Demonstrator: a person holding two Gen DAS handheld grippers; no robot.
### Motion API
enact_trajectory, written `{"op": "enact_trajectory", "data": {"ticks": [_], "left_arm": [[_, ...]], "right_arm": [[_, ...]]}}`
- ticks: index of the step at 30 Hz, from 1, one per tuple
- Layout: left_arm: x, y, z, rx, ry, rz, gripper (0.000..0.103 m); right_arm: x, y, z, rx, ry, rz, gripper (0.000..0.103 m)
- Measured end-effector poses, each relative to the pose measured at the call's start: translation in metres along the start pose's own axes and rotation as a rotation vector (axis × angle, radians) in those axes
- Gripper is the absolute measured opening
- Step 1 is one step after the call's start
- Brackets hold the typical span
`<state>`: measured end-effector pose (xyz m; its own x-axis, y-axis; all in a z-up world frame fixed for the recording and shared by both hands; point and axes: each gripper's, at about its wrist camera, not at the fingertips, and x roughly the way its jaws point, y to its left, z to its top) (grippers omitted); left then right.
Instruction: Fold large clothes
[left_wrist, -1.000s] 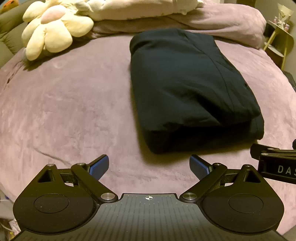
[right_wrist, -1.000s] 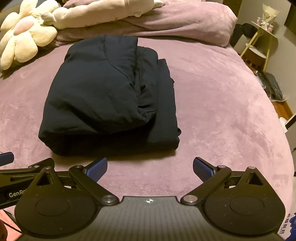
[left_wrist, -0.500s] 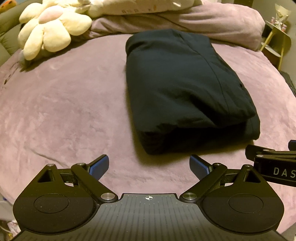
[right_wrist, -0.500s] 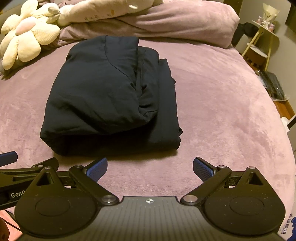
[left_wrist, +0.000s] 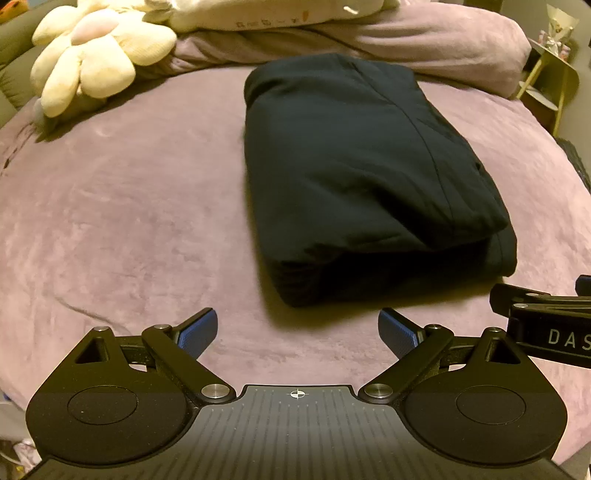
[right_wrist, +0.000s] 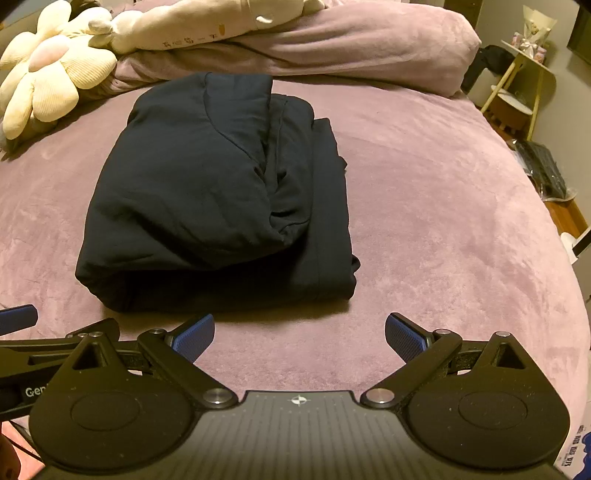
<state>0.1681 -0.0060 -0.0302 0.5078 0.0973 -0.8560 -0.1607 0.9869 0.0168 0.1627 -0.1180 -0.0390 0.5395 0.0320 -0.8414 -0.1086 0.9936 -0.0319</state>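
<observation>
A dark navy garment (left_wrist: 362, 173) (right_wrist: 218, 199) lies folded into a thick rectangular bundle in the middle of the mauve bed (left_wrist: 122, 221) (right_wrist: 443, 221). My left gripper (left_wrist: 297, 332) hovers open just short of the bundle's near edge, nothing between its blue pads. My right gripper (right_wrist: 299, 338) is open too, near the bundle's front right corner, and holds nothing. Each gripper shows at the edge of the other's view: the right one (left_wrist: 539, 317) at the right, the left one (right_wrist: 22, 328) at the left.
A cream flower-shaped plush (left_wrist: 92, 62) (right_wrist: 48, 70) sits at the back left. A rolled mauve duvet (right_wrist: 351, 40) and a cream pillow (right_wrist: 192, 26) line the head of the bed. A yellow side table (right_wrist: 521, 85) and dark items on the floor (right_wrist: 543, 170) stand beyond the right edge.
Both views have tilted slightly, so the garment sits a little lower and nearer in frame. The garment itself has not moved and both grippers stay open.
</observation>
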Motion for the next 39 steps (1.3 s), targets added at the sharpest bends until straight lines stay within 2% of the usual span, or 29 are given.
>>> {"op": "enact_trajectory", "data": {"ticks": [39], "left_arm": [[-0.0005,-0.0018,0.0035,0.014,0.0,-0.004,0.097]], "right_arm": [[-0.0027,-0.0004,0.0011,-0.001,-0.003,-0.018,0.099]]}}
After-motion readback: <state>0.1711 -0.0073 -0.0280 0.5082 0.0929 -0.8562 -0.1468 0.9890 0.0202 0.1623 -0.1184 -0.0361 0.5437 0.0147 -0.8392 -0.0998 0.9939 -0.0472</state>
